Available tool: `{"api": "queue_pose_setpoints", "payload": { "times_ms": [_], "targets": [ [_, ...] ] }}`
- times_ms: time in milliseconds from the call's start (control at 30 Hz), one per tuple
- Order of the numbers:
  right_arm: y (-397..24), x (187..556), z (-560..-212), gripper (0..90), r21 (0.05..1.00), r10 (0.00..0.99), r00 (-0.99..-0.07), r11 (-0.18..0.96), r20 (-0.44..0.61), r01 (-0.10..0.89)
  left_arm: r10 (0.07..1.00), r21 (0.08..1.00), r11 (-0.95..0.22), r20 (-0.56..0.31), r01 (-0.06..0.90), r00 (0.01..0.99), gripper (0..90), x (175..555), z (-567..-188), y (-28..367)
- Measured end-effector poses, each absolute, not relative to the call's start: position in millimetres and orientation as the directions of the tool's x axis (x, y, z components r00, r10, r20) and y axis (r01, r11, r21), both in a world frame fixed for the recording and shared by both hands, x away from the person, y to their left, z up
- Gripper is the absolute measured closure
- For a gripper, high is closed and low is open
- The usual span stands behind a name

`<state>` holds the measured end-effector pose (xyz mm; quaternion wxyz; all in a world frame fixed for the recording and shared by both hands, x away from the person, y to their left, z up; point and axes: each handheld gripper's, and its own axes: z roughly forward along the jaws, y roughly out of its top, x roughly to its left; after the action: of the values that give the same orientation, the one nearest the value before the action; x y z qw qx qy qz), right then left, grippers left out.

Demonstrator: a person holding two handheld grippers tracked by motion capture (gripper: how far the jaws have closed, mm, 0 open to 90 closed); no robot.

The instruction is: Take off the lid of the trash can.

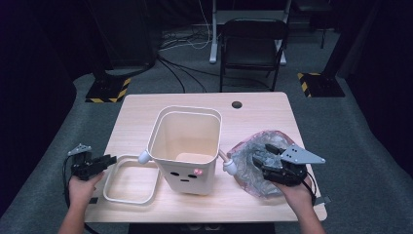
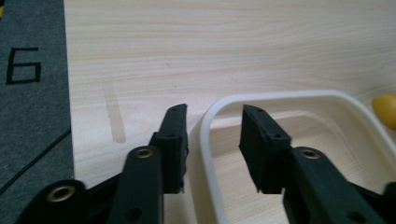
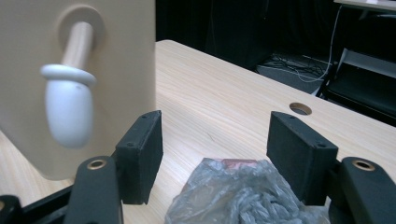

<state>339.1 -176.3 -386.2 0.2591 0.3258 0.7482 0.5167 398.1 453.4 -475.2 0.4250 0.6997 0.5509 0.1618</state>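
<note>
Landmark: cream bin, upright mid-counter, face markings toward the person. White rim ring lies flat on the counter just left of the bin's base. Left hand-held gripper straddles the ring's near edge, jaws apart, pads not pressing it. Crumpled plastic bag lies right of the bin, near its side knob. Right hand-held gripper open over the bag, nothing clamped.

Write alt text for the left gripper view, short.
The left gripper has its two black jaws open astride the rim of a white plastic ring frame lying flat on the light wood table, pads not pressing it. Grey floor mat lies at left.
</note>
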Motion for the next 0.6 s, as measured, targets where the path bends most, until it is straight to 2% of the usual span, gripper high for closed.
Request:
{"api": "queue_pose_setpoints", "payload": {
  "times_ms": [200, 600],
  "targets": [
    [-185, 346, -396, 33.8, 0.937, 0.774, -0.631, 0.252, -0.045, 0.242, 0.911, 0.801, -0.048, -0.21, 0.596, 0.356, 49.3, 392, -467, 446],
    [-202, 370, -430, 27.5, 0.908, 0.829, -0.559, 0.257, -0.032, 0.33, 0.9, 0.839, -0.115, -0.138, 0.532, 0.414, 44.6, 377, -458, 424]
  ]
}}
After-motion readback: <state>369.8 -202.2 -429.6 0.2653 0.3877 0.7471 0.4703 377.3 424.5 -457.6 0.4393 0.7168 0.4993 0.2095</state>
